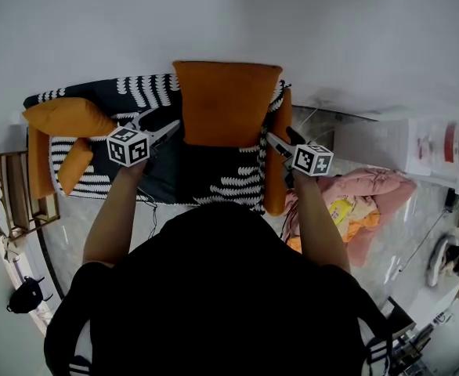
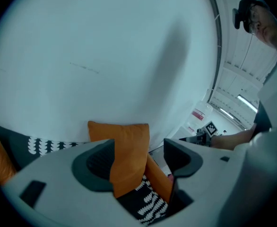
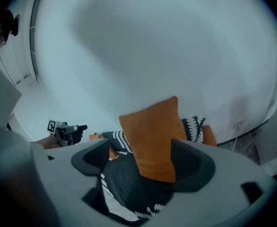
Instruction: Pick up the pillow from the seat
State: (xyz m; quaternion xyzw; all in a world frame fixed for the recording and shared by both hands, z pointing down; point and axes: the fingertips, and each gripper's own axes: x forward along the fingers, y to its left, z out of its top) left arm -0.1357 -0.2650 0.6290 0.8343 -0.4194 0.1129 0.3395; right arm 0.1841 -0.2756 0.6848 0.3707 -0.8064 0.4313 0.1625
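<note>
Your left tool (image 1: 169, 129) and right tool (image 1: 274, 140) both gape wide, each around a side edge of the orange pillow (image 1: 226, 103), which stands upright at the back edge of the seat (image 1: 214, 175).

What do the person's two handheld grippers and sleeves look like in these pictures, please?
The left gripper and right gripper match: light grey bodies, wide dark grey pads, each carrying a white cube with black square markers. The person wears a black short-sleeved top with white stripes.
</note>
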